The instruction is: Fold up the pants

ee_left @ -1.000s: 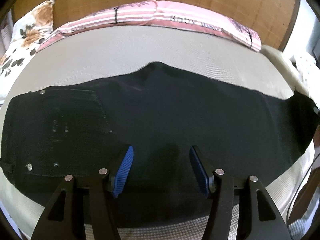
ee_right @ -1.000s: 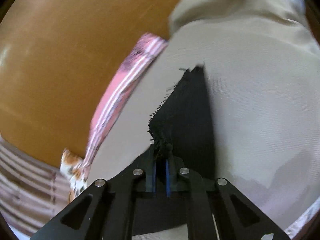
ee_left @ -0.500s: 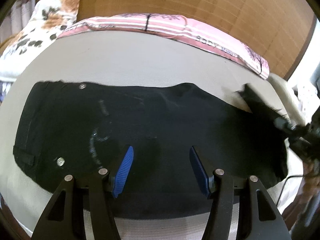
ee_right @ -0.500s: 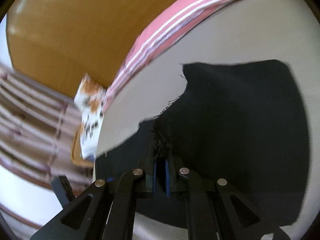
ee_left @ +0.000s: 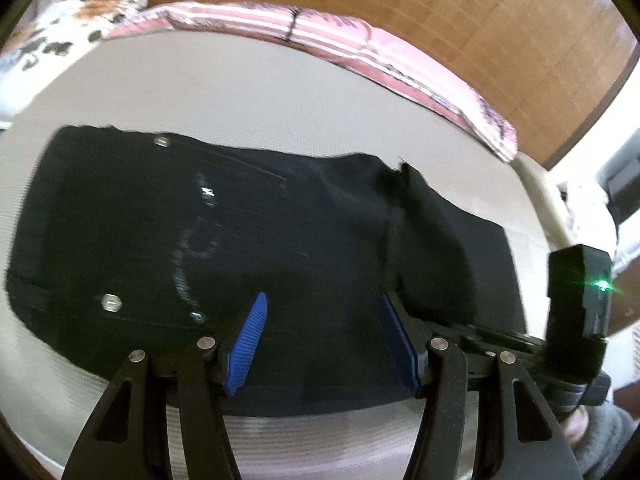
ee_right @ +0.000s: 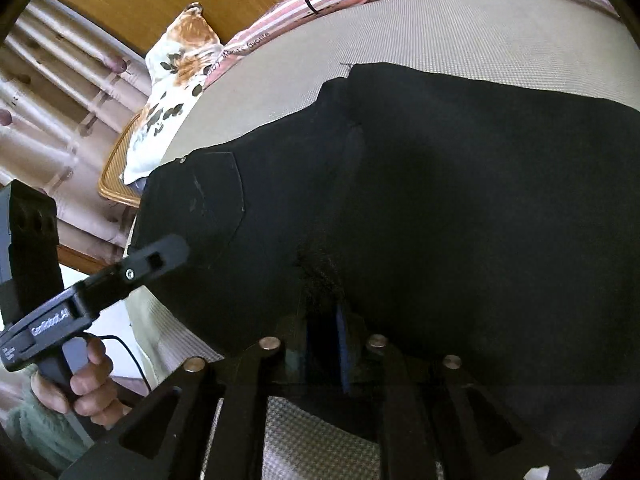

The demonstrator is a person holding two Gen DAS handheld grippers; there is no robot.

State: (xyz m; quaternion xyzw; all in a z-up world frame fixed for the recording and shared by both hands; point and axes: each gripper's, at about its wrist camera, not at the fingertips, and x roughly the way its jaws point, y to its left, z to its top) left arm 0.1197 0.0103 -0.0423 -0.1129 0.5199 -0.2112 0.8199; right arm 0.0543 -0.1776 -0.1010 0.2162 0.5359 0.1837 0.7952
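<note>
Black pants [ee_left: 200, 232] lie flat on a beige mattress [ee_left: 260, 104], waist with metal rivets to the left. My left gripper [ee_left: 322, 340] is open and empty, hovering over the pants' near edge. My right gripper [ee_right: 322, 320] is shut on the frayed leg hem [ee_right: 320, 276] and holds it over the middle of the pants [ee_right: 460, 200], so the leg lies doubled back. In the left wrist view the carried leg end [ee_left: 420, 240] rises in a hump beside the right gripper's body [ee_left: 576, 300]. The left gripper also shows in the right wrist view [ee_right: 120, 268].
A pink striped bolster [ee_left: 320, 36] runs along the far edge under a wooden headboard [ee_left: 440, 8]. A floral pillow [ee_right: 176, 76] lies at the far left corner. A wicker chair [ee_right: 116, 176] and a curtain [ee_right: 52, 80] stand beyond the bed.
My right gripper has carried the leg hem from the far right end leftward over the pants, doubling the leg. My left gripper stayed open and shifted its view leftward.
</note>
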